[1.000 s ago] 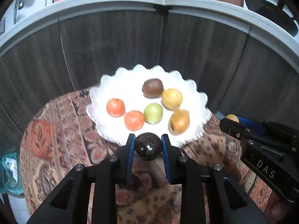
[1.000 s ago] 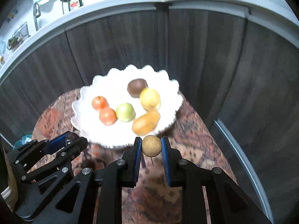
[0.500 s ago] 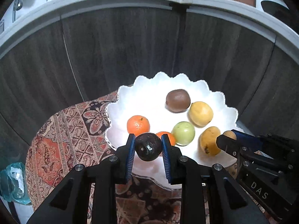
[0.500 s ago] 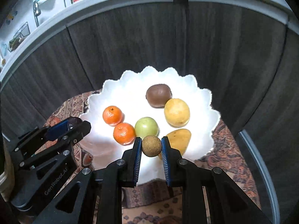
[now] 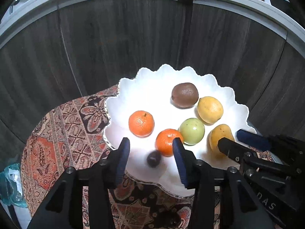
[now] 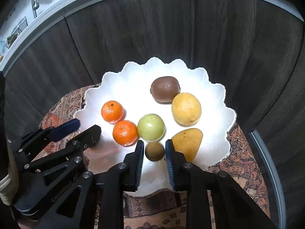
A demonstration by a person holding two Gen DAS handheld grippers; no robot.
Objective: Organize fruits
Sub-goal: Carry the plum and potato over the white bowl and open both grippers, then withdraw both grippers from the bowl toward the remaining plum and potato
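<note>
Dark fruit [image 5: 153,158] blurred between parted hand-held gripper [image 5: 151,148].

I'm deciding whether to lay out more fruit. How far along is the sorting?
Done: six fruits lie in the white scalloped bowl. In hand: the left gripper has just been opening over a small dark fruit, blurred, and the right gripper around a small brown fruit; no pads press either. Left: withdraw both. No other loose fruit shows.
</note>
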